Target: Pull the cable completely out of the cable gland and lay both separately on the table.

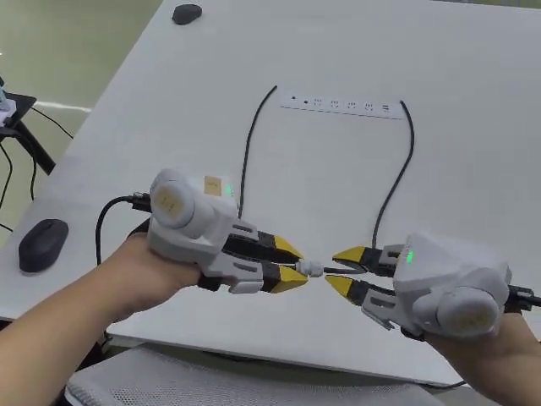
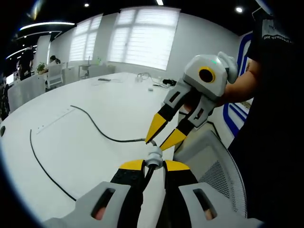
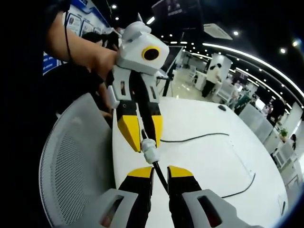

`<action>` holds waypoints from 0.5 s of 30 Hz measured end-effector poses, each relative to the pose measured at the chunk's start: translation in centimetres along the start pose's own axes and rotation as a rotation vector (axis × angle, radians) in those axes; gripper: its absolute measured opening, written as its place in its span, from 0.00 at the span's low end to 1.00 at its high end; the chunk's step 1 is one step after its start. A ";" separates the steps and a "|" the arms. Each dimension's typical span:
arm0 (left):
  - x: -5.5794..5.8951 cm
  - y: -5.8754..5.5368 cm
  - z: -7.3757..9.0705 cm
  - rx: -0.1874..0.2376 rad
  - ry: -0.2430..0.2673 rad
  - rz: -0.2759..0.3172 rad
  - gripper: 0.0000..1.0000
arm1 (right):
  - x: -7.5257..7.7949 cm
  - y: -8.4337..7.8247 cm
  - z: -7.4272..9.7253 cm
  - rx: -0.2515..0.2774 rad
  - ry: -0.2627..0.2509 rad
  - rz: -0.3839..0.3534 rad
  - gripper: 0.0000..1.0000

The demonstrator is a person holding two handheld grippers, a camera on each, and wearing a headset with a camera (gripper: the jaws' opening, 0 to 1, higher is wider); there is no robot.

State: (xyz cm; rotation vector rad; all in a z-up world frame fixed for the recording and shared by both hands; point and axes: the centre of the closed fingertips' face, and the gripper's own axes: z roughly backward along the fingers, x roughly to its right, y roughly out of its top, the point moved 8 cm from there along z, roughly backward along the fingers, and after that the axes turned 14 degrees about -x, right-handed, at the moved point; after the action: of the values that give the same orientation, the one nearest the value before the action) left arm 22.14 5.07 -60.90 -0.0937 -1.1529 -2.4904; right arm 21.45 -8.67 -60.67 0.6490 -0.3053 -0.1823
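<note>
The left gripper pinches the gland at its jaw tips; the right gripper faces it nose to nose, jaws parted just beside the gland.

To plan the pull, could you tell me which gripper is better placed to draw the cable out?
Probably right: the right gripper straddles the cable beside the cable gland, which the left gripper clamps.
</note>
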 end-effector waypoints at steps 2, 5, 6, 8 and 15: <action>0.0 0.0 -0.1 -0.006 0.006 -0.005 0.15 | -0.3 0.0 -0.1 -0.010 -0.005 0.021 0.05; 0.0 -0.1 -0.2 -0.014 0.008 -0.006 0.15 | -0.6 -0.1 -0.3 -0.021 -0.012 0.045 0.02; 0.0 -0.2 -0.2 -0.018 0.009 -0.010 0.15 | -0.6 -0.2 -0.3 -0.025 -0.006 0.026 0.02; 0.2 -0.3 -0.3 -0.022 0.010 -0.014 0.15 | -0.6 -0.2 -0.3 -0.020 -0.003 0.005 0.02; 0.5 -0.5 -0.4 -0.044 0.030 -0.039 0.15 | -0.9 -0.6 -0.4 -0.027 0.006 -0.025 0.01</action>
State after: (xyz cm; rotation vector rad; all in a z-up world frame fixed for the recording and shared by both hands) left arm 21.54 4.88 -61.44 -0.0461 -1.0977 -2.5428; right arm 20.73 -8.70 -61.50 0.6267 -0.2889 -0.2077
